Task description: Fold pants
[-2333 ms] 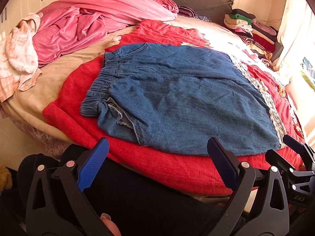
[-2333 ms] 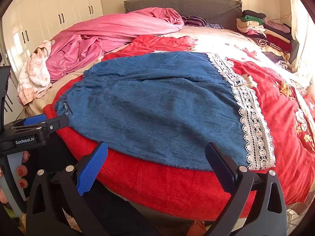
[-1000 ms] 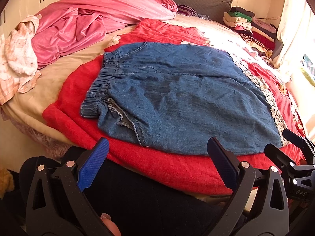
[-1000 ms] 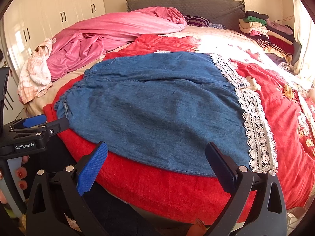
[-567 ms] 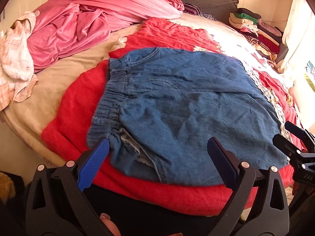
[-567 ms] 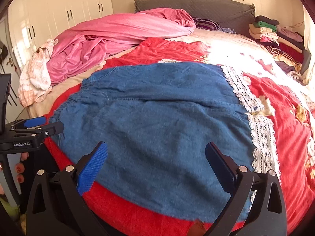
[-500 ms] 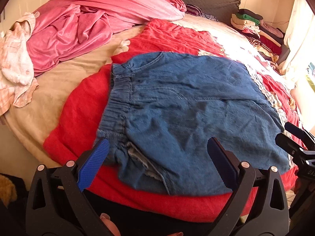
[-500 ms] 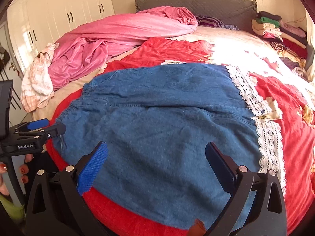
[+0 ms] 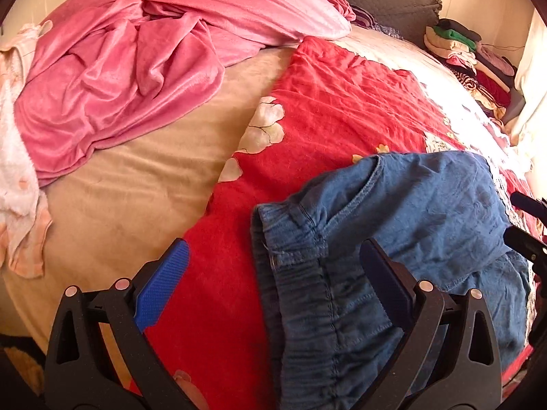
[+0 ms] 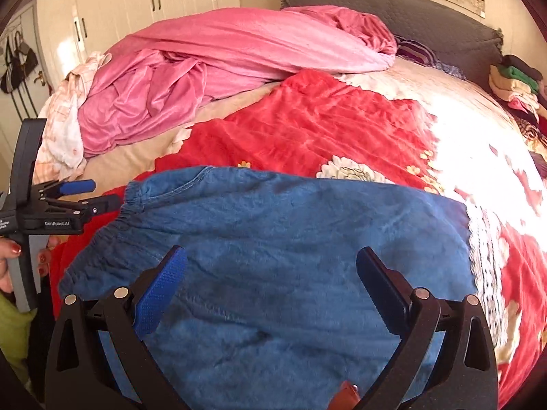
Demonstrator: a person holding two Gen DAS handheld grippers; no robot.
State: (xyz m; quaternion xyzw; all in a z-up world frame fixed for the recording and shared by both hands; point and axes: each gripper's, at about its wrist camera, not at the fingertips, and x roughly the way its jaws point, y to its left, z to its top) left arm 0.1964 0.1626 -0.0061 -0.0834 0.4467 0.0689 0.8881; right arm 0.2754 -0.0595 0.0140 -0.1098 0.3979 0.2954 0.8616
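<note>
Plush red blanket (image 10: 324,126) under crumpled denim pants (image 10: 280,239); left gripper (image 9: 273,273) and right gripper (image 10: 270,280) both spread wide, empty.

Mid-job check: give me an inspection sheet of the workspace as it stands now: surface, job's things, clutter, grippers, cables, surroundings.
Surface: bed with a beige sheet, partly covered by a red floral blanket.
Job's things: denim pants lying spread on the red floral blanket, elastic waistband toward the left gripper, lace trim at the far end.
Clutter: pink blanket bunched at the head side; pale towel beside it; stack of folded clothes at the far corner.
Grippers: left gripper jaws open over the waistband; right gripper jaws open over the pants; neither grips cloth.
Cables: nothing seen.
Surroundings: grey headboard, white wardrobe, wall pictures.
</note>
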